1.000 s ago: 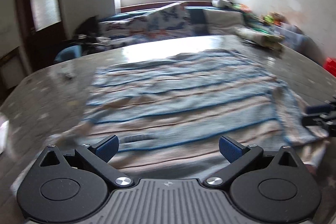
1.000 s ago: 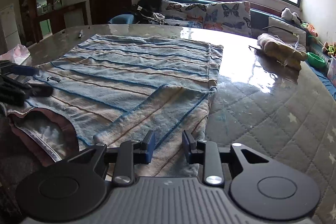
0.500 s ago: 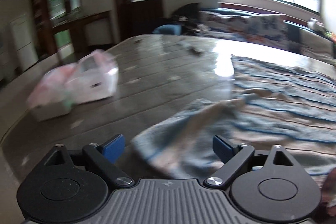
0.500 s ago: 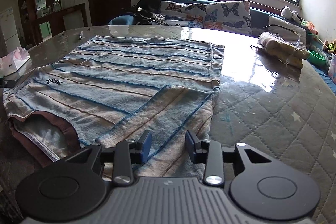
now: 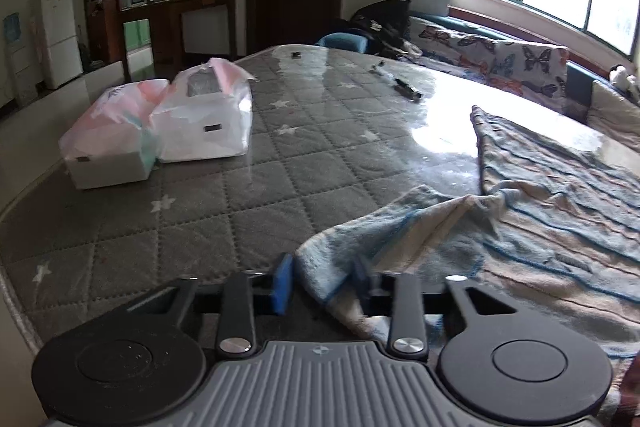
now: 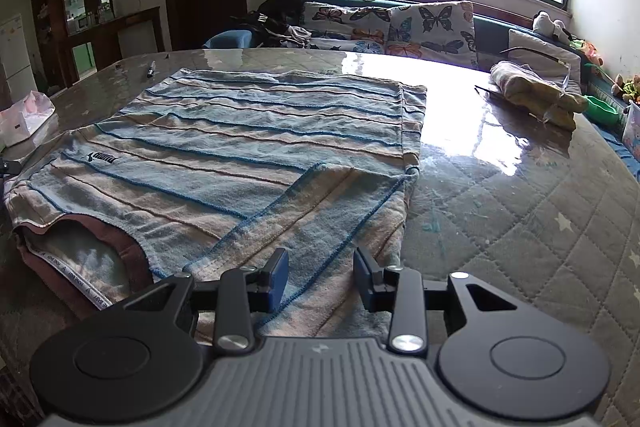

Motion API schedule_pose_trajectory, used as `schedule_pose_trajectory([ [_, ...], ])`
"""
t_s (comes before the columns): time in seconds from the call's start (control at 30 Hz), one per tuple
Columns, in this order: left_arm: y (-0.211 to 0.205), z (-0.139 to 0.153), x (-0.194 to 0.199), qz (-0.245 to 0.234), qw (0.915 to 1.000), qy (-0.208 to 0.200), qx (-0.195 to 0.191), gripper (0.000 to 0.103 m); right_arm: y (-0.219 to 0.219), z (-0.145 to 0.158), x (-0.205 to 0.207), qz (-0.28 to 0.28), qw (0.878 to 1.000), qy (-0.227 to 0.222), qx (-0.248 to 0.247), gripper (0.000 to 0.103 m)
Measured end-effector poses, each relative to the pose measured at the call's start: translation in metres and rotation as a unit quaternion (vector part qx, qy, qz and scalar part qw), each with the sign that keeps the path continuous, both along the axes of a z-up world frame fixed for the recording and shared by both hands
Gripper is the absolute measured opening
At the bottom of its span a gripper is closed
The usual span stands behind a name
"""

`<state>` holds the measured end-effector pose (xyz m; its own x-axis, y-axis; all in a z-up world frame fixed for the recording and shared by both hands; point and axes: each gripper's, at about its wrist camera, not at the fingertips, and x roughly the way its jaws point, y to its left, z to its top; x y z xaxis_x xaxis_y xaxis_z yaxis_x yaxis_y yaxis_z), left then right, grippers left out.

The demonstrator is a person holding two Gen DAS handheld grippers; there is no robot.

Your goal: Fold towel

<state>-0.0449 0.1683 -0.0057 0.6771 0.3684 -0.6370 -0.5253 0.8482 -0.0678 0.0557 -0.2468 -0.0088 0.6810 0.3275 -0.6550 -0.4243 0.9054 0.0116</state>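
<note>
**Corner grasp on striped towel**

Towel (image 6: 248, 147) lies spread on the quilted table (image 5: 192, 211), near edge partly folded over. Left gripper (image 5: 324, 283) jaws closing around the near-left corner; seat the hem deep before lifting. Right gripper (image 6: 320, 277) pitched downward, jaws partly open astride the near fold, gripping nothing.
</note>
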Motion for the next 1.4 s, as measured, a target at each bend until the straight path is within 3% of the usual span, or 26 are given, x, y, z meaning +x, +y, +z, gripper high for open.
schedule_pose_trajectory([
  [0.1,0.001,0.004,-0.003,-0.009,0.9996,-0.021,-0.018,0.011,0.0,0.0,0.0,0.0,1.0,0.0,0.0,0.036],
  [0.27,-0.003,0.022,-0.01,-0.04,0.9953,-0.073,-0.051,0.01,0.0,0.0,0.0,0.0,1.0,-0.001,0.0,0.036],
  [0.53,-0.044,0.045,-0.011,-0.169,0.9748,-0.132,-0.061,0.01,-0.001,0.0,0.0,-0.001,1.0,-0.001,0.001,0.036],
  [0.8,-0.085,0.037,0.001,-0.288,0.9491,-0.105,-0.074,0.011,0.0,-0.001,0.0,-0.002,1.0,-0.001,0.002,0.036],
  [1.0,-0.095,0.032,0.005,-0.316,0.941,-0.091,-0.078,0.017,0.0,0.0,0.0,-0.001,1.0,0.0,0.003,0.036],
  [1.13,-0.087,0.037,0.006,-0.317,0.9409,-0.099,-0.064,0.028,0.0,0.0,0.001,-0.001,1.0,0.001,0.003,0.037],
  [1.3,-0.069,0.035,0.032,-0.273,0.9591,-0.07,-0.029,0.026,0.0,0.0,0.001,-0.001,1.0,0.001,0.004,0.037],
  [1.4,-0.062,0.026,0.05,-0.263,0.9633,-0.046,-0.02,0.024,0.0,0.0,0.002,-0.001,1.0,0.001,0.004,0.037],
])
